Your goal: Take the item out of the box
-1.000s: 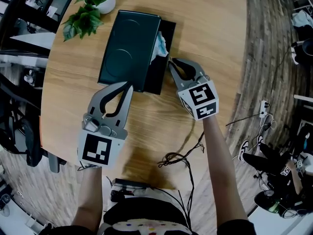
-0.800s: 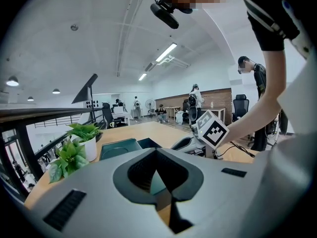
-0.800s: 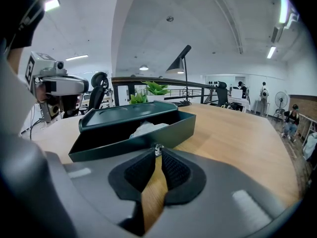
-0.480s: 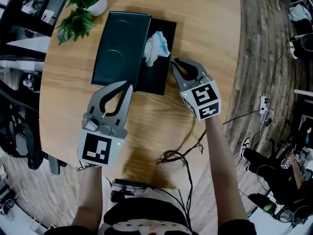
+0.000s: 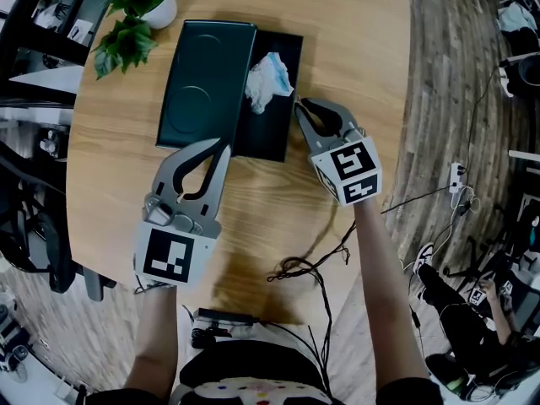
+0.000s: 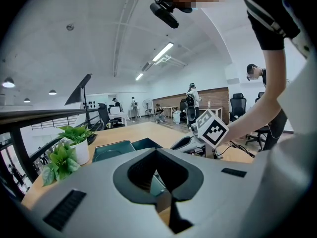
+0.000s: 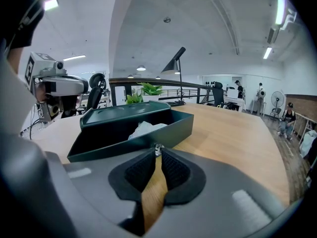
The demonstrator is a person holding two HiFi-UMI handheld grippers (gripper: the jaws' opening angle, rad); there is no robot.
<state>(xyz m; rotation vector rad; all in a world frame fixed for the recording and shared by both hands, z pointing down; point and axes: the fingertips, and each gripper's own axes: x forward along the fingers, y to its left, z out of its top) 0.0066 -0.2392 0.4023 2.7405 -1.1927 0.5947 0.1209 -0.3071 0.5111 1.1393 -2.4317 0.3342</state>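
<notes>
A dark green box [image 5: 272, 137] lies on the round wooden table [image 5: 354, 40]. Its lid [image 5: 205, 83] sits shifted to the left, half off it. A crumpled white item [image 5: 268, 79] lies in the uncovered part, and the right gripper view shows that white item [image 7: 144, 128] behind the box's near wall [image 7: 133, 143]. My right gripper [image 5: 295, 106] is shut with nothing held, tips at the box's right outer wall. My left gripper [image 5: 223, 147] is shut and empty, its tip at the lid's near right corner. The left gripper [image 6: 157, 151] looks over the lid [image 6: 113, 149].
A potted plant [image 5: 126, 30] stands at the table's far left, just beyond the lid. Black cables [image 5: 305, 268] trail over the table's near edge by my right arm. Chairs and other people show far off in the gripper views.
The lid now lies further to the left of the box, so the white item is uncovered much more than a second ago. Both grippers hold about the same places.
</notes>
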